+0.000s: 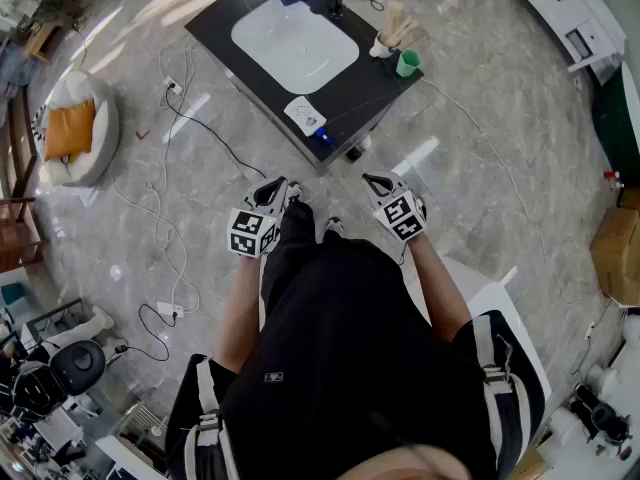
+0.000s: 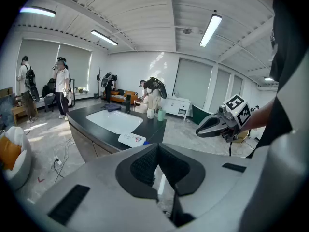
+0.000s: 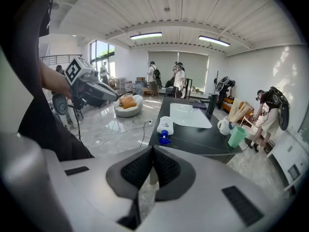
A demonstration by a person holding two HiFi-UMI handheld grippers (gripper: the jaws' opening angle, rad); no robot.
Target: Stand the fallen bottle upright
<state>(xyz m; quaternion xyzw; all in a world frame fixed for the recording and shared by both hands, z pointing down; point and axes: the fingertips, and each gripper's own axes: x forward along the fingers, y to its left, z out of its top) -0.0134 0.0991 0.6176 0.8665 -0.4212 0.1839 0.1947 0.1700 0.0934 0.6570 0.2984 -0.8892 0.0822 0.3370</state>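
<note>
Floor [image 1: 480,118] is the biggest thing here, grey and shiny, and we stand on it. Next is the black table [image 1: 350,98] ahead of us, well apart from our hands. A white basin [image 1: 295,45] is set in its top.

The left gripper [image 2: 157,146] and the right gripper [image 3: 152,149] hang close to our body. The fingers of each one are pressed together, and nothing is between them.

The white bottle [image 1: 305,116] lies flat on its side on the table, near the corner closest to us. A green cup [image 1: 407,63] and a white mug [image 1: 381,48] with sticks stand at the right side, well apart from the bottle. The bottle's small blue cap [image 1: 322,136] points at the near corner, and its bottom points back at the basin.

So we think the job has not begun, and the step now is to get to the bottle. To do it well we should walk up to the near corner first. We should spread the fingers of one gripper before it gets there. We should pinch the fat middle of the bottle, not the cap. The bottle is close to the edge, so a bump could roll it off. Then we tip it up so the flat bottom sits on the table.
</note>
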